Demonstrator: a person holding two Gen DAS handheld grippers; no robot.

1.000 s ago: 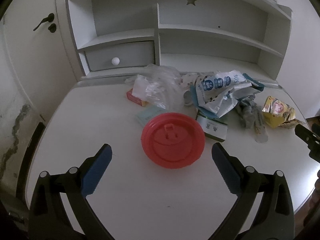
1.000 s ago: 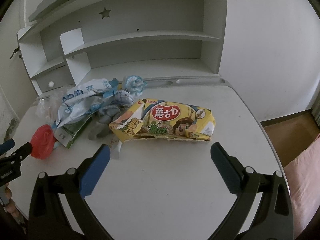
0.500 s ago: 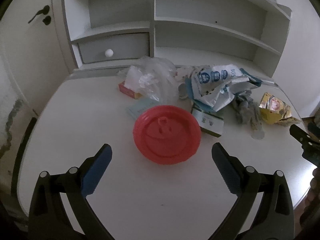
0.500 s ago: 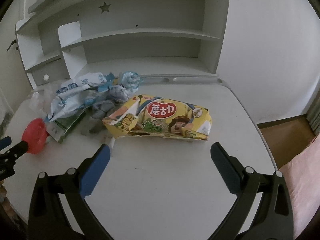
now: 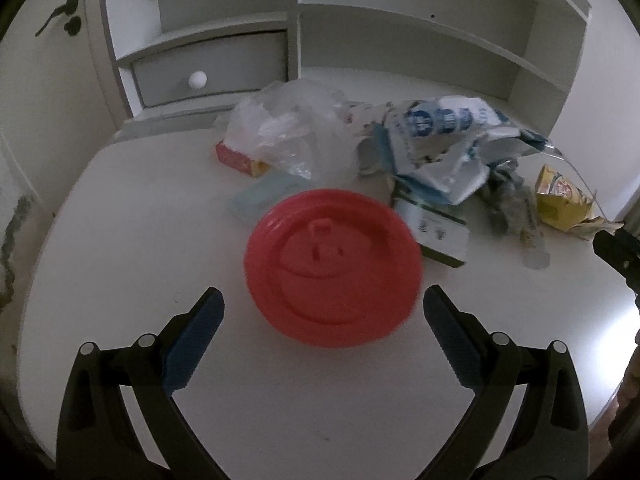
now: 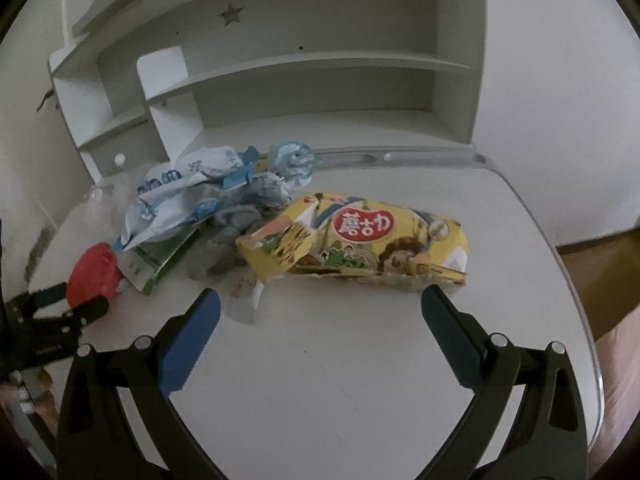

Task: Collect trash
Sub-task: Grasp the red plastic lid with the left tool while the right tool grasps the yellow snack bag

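As far as either wrist view showed, no trash had been collected: every item lay loose on the white surface (image 6: pixel 360 380), and no bin or bag for collecting was in view. Judged stage: very start, approach to first picks.

Left hand-held gripper (image 5: pixel 322 304): fingers spread wide, holding nothing, hovering just short of the red lid (image 5: pixel 334 266), which lay flat between the line of the two fingers. Right hand-held gripper (image 6: pixel 320 306): likewise spread wide and empty, facing the yellow snack packet (image 6: pixel 360 246), which lay on its side near the middle of the surface, torn at its left end.

Remaining trash, clustered toward the back:
- clear plastic bag (image 5: pixel 288 128), crumpled, over a small red-and-yellow box (image 5: pixel 236 158)
- pale blue flat pack (image 5: pixel 266 196), just behind the lid
- blue-and-white wrapper (image 5: pixel 436 136), crumpled, overlapping a green-and-white packet (image 5: pixel 438 228)
- grey crumpled wad (image 6: pixel 228 240), touching the snack packet's left end
- small white sachet (image 6: pixel 244 300), in front of that wad

Containers: the shelf unit (image 6: pixel 320 88) had bare shelves where visible; its drawer (image 5: pixel 208 68) was closed, contents unknown. Snack packet contents could not be told.
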